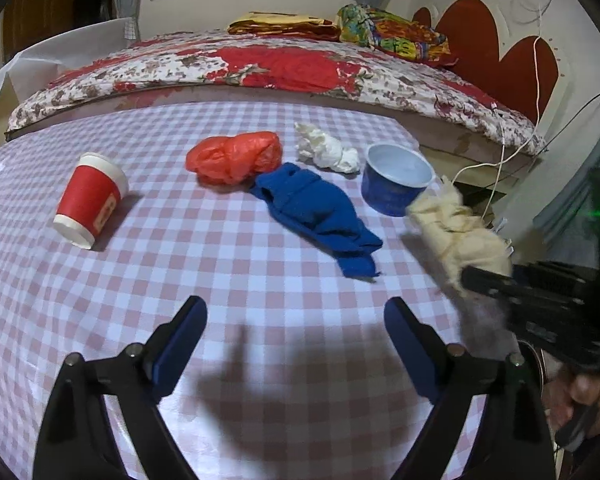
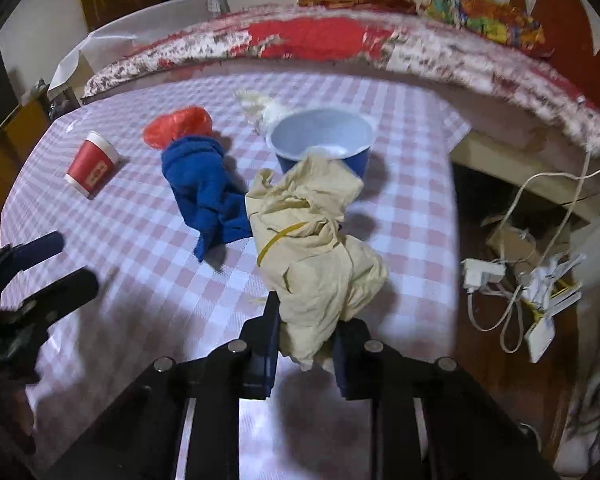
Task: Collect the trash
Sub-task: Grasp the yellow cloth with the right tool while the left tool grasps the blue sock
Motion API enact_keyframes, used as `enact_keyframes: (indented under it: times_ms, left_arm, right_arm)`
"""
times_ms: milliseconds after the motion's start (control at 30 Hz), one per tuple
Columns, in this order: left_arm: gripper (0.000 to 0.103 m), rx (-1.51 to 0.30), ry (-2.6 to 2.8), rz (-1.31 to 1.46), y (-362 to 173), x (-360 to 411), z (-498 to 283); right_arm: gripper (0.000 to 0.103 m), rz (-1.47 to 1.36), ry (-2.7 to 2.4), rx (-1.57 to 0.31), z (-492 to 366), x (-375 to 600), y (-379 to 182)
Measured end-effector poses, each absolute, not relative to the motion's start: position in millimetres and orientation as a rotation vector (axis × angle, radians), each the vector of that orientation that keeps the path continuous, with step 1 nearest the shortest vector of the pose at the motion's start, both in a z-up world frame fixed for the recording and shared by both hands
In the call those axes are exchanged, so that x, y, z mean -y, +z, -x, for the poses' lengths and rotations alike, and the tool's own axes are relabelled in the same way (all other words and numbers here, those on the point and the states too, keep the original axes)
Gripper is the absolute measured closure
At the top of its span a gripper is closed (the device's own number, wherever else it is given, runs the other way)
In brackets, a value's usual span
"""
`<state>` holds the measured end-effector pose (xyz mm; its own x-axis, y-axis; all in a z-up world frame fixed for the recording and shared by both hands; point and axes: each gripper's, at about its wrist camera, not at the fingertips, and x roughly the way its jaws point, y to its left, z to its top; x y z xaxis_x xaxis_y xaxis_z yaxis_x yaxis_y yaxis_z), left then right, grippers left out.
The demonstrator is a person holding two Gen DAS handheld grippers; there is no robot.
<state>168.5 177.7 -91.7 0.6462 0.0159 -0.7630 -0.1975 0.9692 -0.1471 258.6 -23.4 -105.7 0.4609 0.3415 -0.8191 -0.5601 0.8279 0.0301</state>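
Note:
My right gripper [image 2: 306, 332] is shut on a crumpled cream cloth [image 2: 312, 248] and holds it above the checked table near the right edge; the cloth also shows in the left wrist view [image 1: 456, 228]. My left gripper [image 1: 296, 340] is open and empty over the near part of the table. On the table lie a red paper cup [image 1: 90, 200] on its side, a red plastic bag [image 1: 236, 156], a crumpled white tissue [image 1: 326, 148], a blue cloth [image 1: 320, 212] and a blue bowl [image 1: 396, 180].
The pink checked table [image 1: 220, 280] stands against a bed with a floral cover [image 1: 280, 64]. Right of the table, on the floor, lie white cables, a power strip [image 2: 484, 272] and papers.

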Motion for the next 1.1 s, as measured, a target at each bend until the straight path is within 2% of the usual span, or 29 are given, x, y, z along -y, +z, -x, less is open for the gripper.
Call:
enact_keyframes:
  times_ms: [400, 633, 833, 933, 967, 1000, 1100]
  left_arm:
    - [0.015, -0.832, 0.136, 0.243, -92.3, -158.8, -208.7]
    - [0.016, -0.86, 0.161, 0.244, -111.9, -157.9, -249.0]
    - [0.02, -0.882, 0.213, 0.272, -130.1, -173.4, -274.9]
    - [0.027, -0.897, 0.217, 0.294, -136.5, -179.7, -279.2]
    - [0.035, -0.901, 0.22, 0.297, -137.7, -180.6, -279.7]
    - [0.048, -0.904, 0.215, 0.303, -138.6, -181.8, -278.4]
    - [0.066, -0.895, 0.191, 0.312, -138.3, -182.7, -270.7]
  right_arm:
    - [0.079, 0.159, 0.44, -0.943, -291.7, 65.6, -103.0]
    - [0.079, 0.15, 0.433, -0.953, -314.2, 65.9, -114.7]
    - [0.079, 0.138, 0.435, -0.96, -330.3, 64.7, -121.2]
    - [0.079, 0.13, 0.438, -0.961, -333.5, 66.5, -122.8]
    - [0.079, 0.127, 0.437, -0.96, -333.2, 67.1, -123.1]
    - [0.079, 0.123, 0.437, -0.961, -333.0, 68.1, -123.2]
    - [0.079, 0.111, 0.436, -0.957, -330.1, 71.3, -121.6]
